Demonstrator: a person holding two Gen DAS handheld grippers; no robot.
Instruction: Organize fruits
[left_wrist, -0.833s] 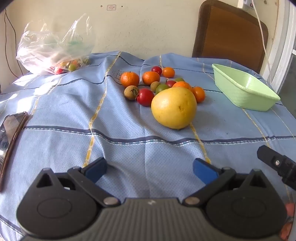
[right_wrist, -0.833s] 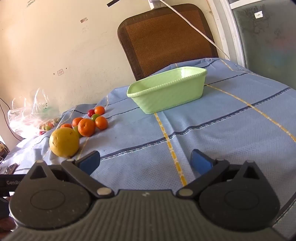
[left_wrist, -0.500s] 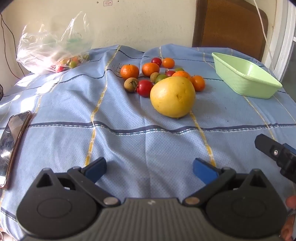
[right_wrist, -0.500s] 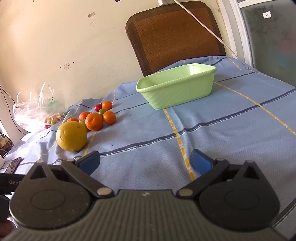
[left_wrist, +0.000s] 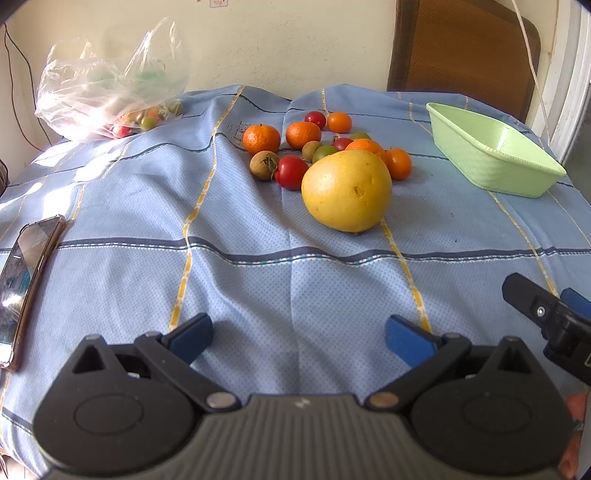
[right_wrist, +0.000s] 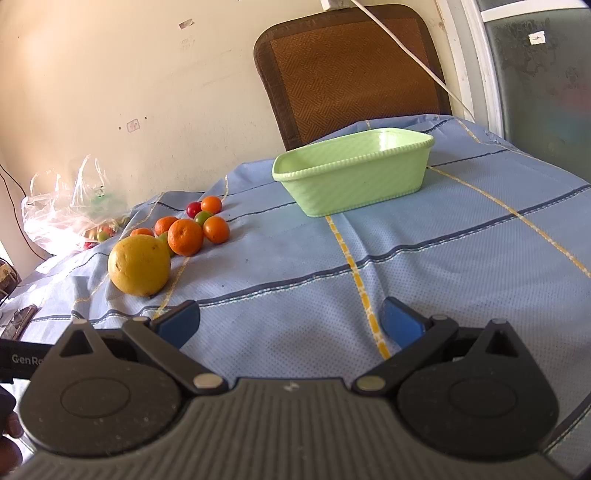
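Phone cut off at left edge; fruit inside crumpled plastic bag blurred; orange half hidden behind grapefruit.

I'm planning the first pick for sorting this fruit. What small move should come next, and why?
Probably ease the left claw forward toward the big yellow fruit. Both claws are open and empty, that fruit lies nearest and straight ahead of the left one, and the green basket stands empty to its right, clear of the small fruits.
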